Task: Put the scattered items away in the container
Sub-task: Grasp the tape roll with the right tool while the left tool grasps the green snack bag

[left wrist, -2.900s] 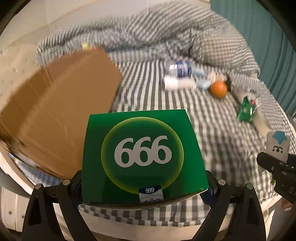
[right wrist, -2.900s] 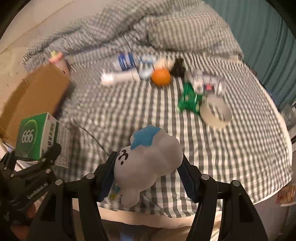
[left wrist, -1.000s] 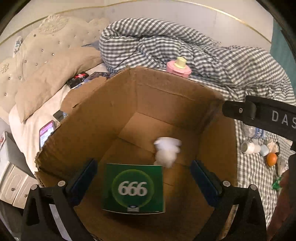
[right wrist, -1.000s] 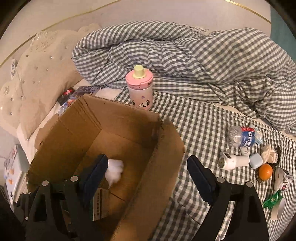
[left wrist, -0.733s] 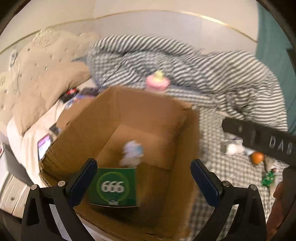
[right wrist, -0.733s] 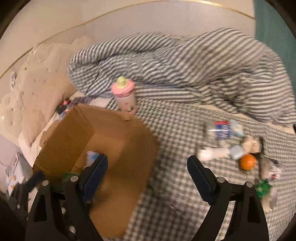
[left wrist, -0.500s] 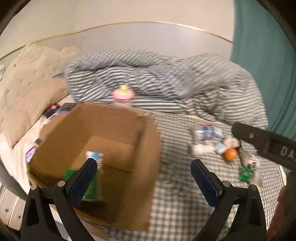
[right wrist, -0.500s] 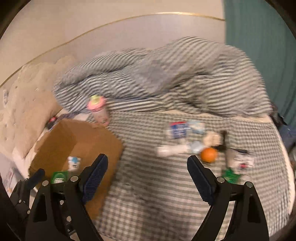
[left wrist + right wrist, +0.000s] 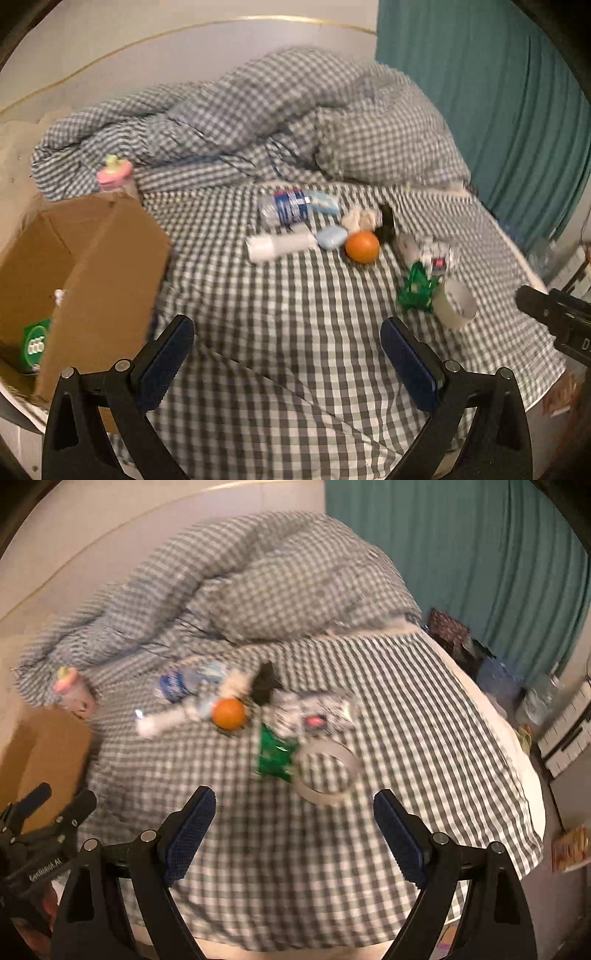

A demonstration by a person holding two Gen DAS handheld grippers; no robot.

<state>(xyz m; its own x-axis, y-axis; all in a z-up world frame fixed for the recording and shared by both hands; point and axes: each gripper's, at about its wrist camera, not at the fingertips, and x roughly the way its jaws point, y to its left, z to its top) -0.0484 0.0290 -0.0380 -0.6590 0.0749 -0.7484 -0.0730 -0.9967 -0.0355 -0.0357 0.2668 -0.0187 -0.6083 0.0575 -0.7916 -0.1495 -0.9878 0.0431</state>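
Observation:
The cardboard box (image 9: 107, 266) stands at the left on the checked bed, with the green "666" carton (image 9: 35, 345) inside. Scattered items lie mid-bed: a water bottle (image 9: 284, 210), a white tube (image 9: 280, 245), a blue case (image 9: 331, 237), an orange (image 9: 362, 246), a green packet (image 9: 417, 290) and a tape roll (image 9: 453, 303). My left gripper (image 9: 286, 360) is open and empty above the bed, in front of them. My right gripper (image 9: 293, 829) is open and empty, just short of the tape roll (image 9: 327, 771), green packet (image 9: 275, 757) and orange (image 9: 229, 712).
A pink bottle (image 9: 114, 177) stands behind the box. A crumpled checked duvet (image 9: 258, 125) fills the back of the bed. A teal curtain (image 9: 498, 103) hangs at the right. Bags and clutter (image 9: 495, 672) sit on the floor beyond the bed's right edge.
Both grippers let go of the green carton and the plush toy into the box, then swung right, away from the box and toward the scattered items. Both are now empty.

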